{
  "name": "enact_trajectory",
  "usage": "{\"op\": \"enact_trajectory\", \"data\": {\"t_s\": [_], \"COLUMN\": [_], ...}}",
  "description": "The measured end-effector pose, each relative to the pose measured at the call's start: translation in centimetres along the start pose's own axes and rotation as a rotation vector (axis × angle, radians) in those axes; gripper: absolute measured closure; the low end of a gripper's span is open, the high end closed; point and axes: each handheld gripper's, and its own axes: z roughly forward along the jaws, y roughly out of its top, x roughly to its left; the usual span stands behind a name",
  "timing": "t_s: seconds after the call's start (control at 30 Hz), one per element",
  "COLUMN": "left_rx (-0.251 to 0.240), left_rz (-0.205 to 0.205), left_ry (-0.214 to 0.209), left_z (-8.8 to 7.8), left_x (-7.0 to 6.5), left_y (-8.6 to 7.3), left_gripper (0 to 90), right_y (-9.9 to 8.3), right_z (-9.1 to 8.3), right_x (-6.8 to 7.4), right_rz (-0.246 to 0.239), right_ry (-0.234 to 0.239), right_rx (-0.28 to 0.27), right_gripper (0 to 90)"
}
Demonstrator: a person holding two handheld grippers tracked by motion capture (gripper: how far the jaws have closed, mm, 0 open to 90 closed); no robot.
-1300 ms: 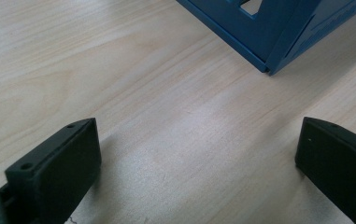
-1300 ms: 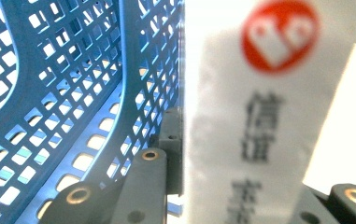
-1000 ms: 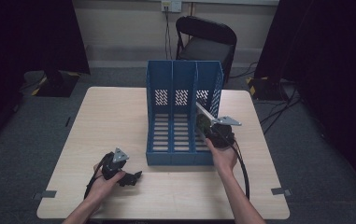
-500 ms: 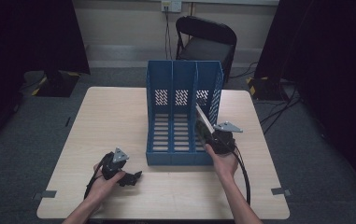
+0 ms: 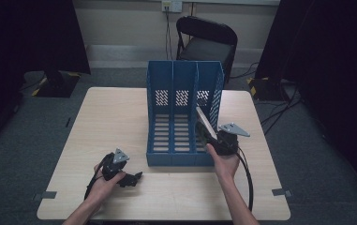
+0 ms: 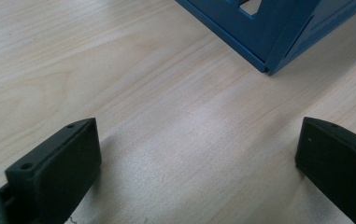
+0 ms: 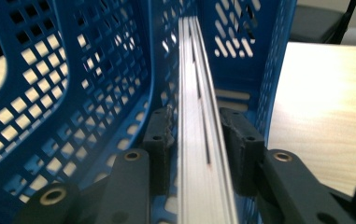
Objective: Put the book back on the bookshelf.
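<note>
The right tongs [image 7: 196,140] have just parted, seemingly freeing the booklet [image 7: 199,154]; left tongs [image 6: 199,177] gape empty.

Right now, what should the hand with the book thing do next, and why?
Probably draw the right gripper straight back out of the blue file rack. Its jaws have just been opening, and both stand a little apart from the thin book, which already sits in the rack's right-hand slot. Pulling straight back should avoid knocking it.
</note>
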Motion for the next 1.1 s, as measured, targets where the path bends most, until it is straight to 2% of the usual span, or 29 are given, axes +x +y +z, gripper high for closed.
{"op": "enact_trajectory", "data": {"t_s": [0.07, 0.13, 0.23, 0.3, 0.47, 0.77, 0.9, 1.1], "left_rx": [0.000, 0.000, 0.002, 0.003, 0.002, 0.002, 0.003, 0.003], "left_rz": [0.001, 0.001, 0.007, 0.006, 0.011, 0.011, 0.009, 0.010], "left_ry": [0.000, -0.001, -0.004, -0.007, -0.008, -0.009, -0.009, -0.009], "left_z": [0.0, 0.0, 0.1, 0.1, 0.2, 0.2, 0.2, 0.2], "left_x": [0.0, 0.0, 0.0, 0.0, 0.0, 0.0, -0.1, -0.1], "left_y": [0.0, 0.0, 0.1, 0.2, 0.2, 0.2, 0.3, 0.3], "left_gripper": [0.0, 0.0, 0.0, 0.0, 0.0, 0.0, 0.0, 0.0], "right_y": [-0.2, -0.7, -1.4, -1.5, -1.5, -1.2, -1.1, -0.9], "right_z": [-0.3, -0.3, 0.0, 0.0, 0.3, 1.0, 1.4, 1.6], "right_x": [0.3, 0.4, 0.3, 0.1, 0.0, 0.5, 0.3, 0.4], "right_rz": [-0.006, -0.014, -0.012, -0.005, 0.002, -0.032, -0.031, -0.049], "right_ry": [-0.008, -0.014, -0.019, -0.014, -0.021, -0.053, -0.041, -0.058], "right_rx": [-0.039, -0.047, -0.021, -0.036, -0.028, -0.008, -0.007, -0.008], "right_gripper": [63.3, 63.5, 63.0, 64.0, 66.1, 66.9, 68.8, 69.0]}}
